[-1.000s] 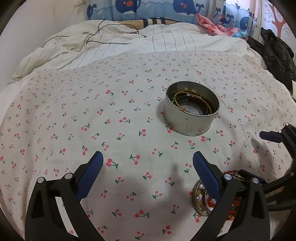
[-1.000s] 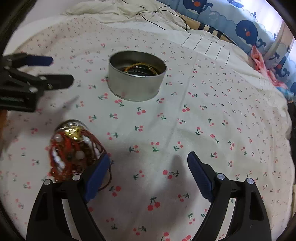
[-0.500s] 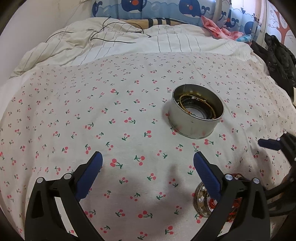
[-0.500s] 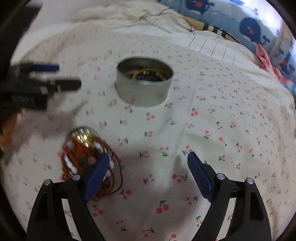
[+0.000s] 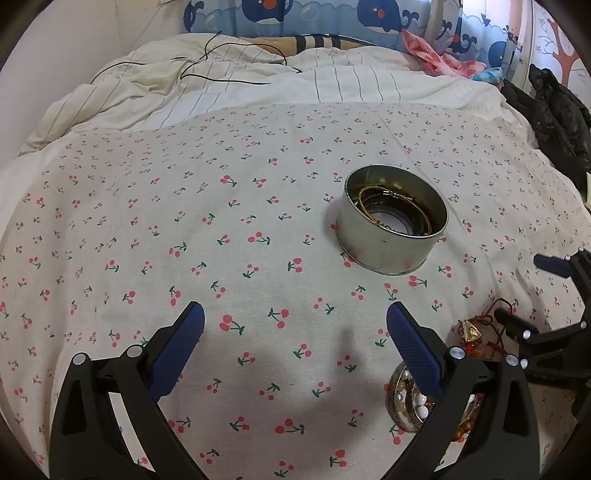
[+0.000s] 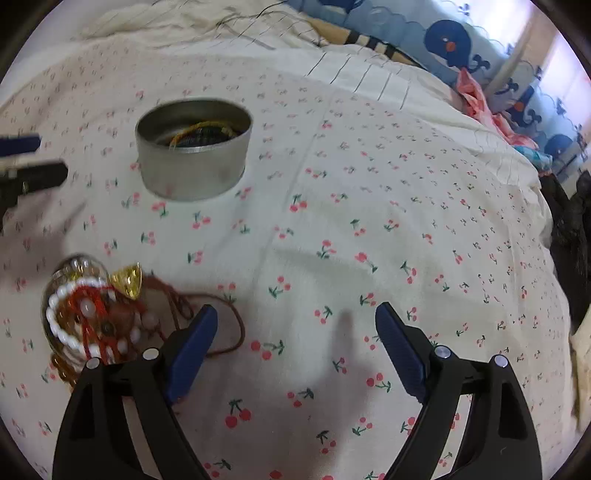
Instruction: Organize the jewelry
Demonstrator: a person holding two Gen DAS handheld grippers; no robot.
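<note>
Nearby: a cable (image 5: 236, 59) lay on the rumpled quilt (image 5: 258, 88); black clothes (image 5: 554, 107) off to the side.
Tin (image 5: 395, 218): upright on the cherry sheet (image 5: 184, 221), bangles inside.
Beads (image 6: 92, 317): piled over a glass jar – just beside the right gripper (image 6: 295, 325), whose finger (image 6: 192, 343) overlapped their cord.
Grippers: both spread wide, empty – left gripper (image 5: 295, 328) too.

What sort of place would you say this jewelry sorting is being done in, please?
Most likely a bedroom, with the work done on a bed: a cherry-print sheet serves as the surface, a rumpled striped duvet lies behind it, and whale-patterned curtains hang beyond.
</note>
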